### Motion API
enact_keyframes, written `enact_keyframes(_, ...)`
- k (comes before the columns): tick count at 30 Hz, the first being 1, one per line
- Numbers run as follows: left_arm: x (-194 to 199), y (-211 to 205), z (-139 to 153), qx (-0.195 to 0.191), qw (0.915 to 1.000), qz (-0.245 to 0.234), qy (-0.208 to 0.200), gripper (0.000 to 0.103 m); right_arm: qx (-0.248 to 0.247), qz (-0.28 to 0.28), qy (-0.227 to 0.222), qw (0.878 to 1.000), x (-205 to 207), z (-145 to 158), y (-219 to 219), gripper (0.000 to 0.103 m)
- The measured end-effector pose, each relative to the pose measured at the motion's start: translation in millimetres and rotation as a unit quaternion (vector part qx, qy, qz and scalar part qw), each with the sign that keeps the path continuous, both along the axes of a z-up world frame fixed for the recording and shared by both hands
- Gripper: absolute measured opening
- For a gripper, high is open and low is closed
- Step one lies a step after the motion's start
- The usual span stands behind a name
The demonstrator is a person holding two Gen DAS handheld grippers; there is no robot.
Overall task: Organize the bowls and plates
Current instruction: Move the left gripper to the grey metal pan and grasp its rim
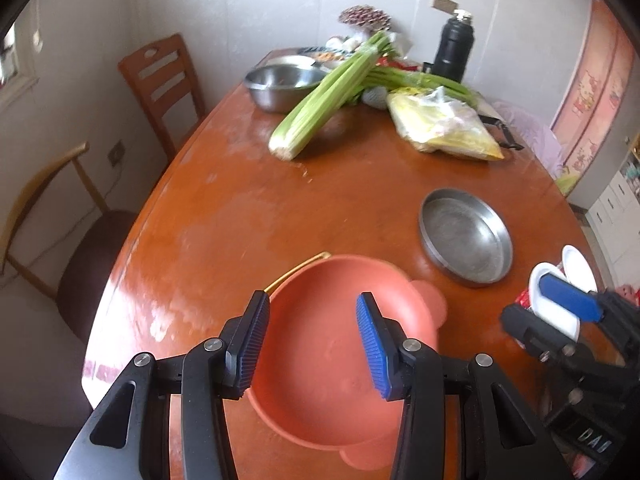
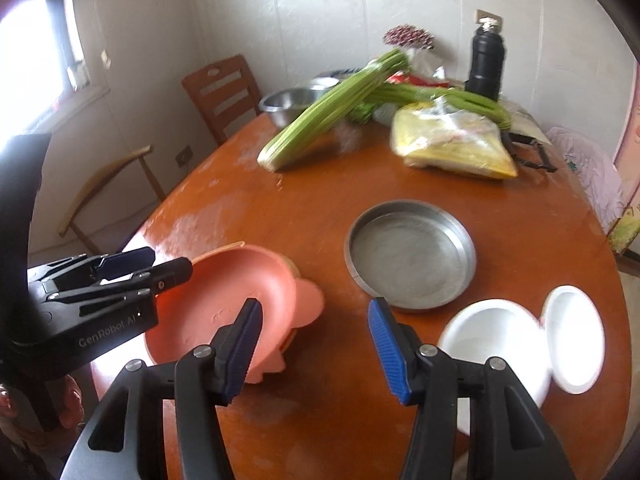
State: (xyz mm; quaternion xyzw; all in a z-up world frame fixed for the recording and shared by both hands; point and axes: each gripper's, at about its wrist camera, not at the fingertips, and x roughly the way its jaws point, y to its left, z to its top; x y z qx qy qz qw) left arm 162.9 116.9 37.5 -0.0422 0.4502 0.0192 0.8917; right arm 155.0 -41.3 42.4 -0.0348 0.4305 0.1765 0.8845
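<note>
A pink bowl with round ears lies on the wooden table, on top of a yellow-rimmed dish. My left gripper hovers over the bowl, jaws apart and both pads bare; in the right wrist view the left gripper is at the pink bowl's left rim. My right gripper is open over bare table, between the pink bowl and a white bowl. A second white dish leans beside that bowl. A round metal pan sits further back.
At the far end lie celery, a steel bowl, a yellow plastic bag and a black flask. Two chairs stand at the left. The table's rounded edge is close on the left and right.
</note>
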Motion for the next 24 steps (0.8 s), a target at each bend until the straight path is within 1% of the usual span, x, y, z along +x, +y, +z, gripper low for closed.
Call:
enact_keyframes(6,8,-27,26,0.005,0.9994,-0.026,-0.021,0.048,0.015,-0.035,-0.027,0.999,8,26,-40,0.059)
enact_keyframes(12,21,-61,38,0.012,0.9980,-0.058,-0.021,0.048,0.015,-0.059,-0.043,0.997,19,47,-77,0.061)
enact_keyframes(15,32,-76,39,0.009,0.9972,-0.074,-0.012,0.049,0.017,-0.062,-0.042,0.997,29,53,-90,0.061)
enact_keyframes(19,52,-95,35,0.005,0.9959,-0.090,0.010,0.049,0.013,-0.063,-0.027,0.998,45,49,-103,0.061)
enact_keyframes(22,68,-102,26,-0.003,0.9951,-0.094,0.031,0.049,0.002,-0.066,-0.008,0.998,59,37,-108,0.061)
enact_keyframes(24,80,-108,17,0.001,0.9948,-0.093,0.042,0.049,-0.003,-0.069,0.009,0.998,69,27,-111,0.061)
